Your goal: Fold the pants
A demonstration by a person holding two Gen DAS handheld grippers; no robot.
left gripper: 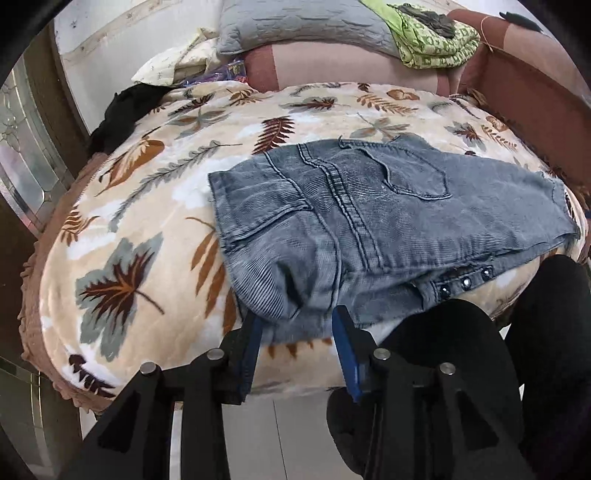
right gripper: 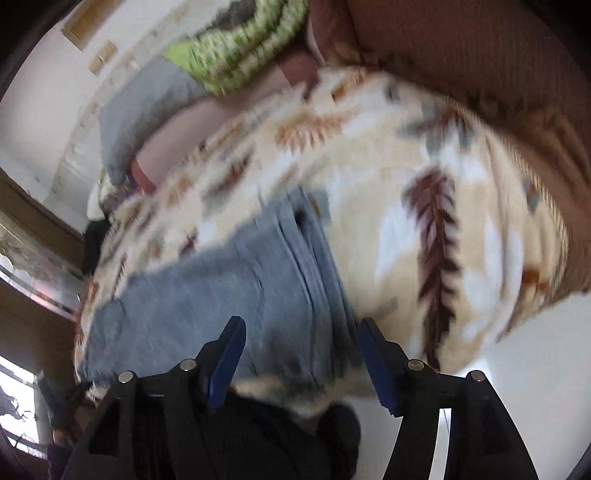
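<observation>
1. The left wrist view is sharp; it shows the folded grey-blue pants [left gripper: 373, 225] lying on the leaf-print blanket [left gripper: 147, 206] near its front edge, back pockets up, snap studs [left gripper: 463, 282] at the near hem; a grey pillow [left gripper: 295, 26] and green cloth [left gripper: 432, 40] sit behind.
2. The right wrist view is blurred; the pants [right gripper: 229, 280] appear only as a blue patch on the blanket [right gripper: 406, 229].
3. The left gripper [left gripper: 297, 325] hangs at the pants' near edge, fingers spread, the hem between its tips but unpinched.
4. The right gripper [right gripper: 299, 332] sits tilted, jaws wide, gripping nothing.
</observation>
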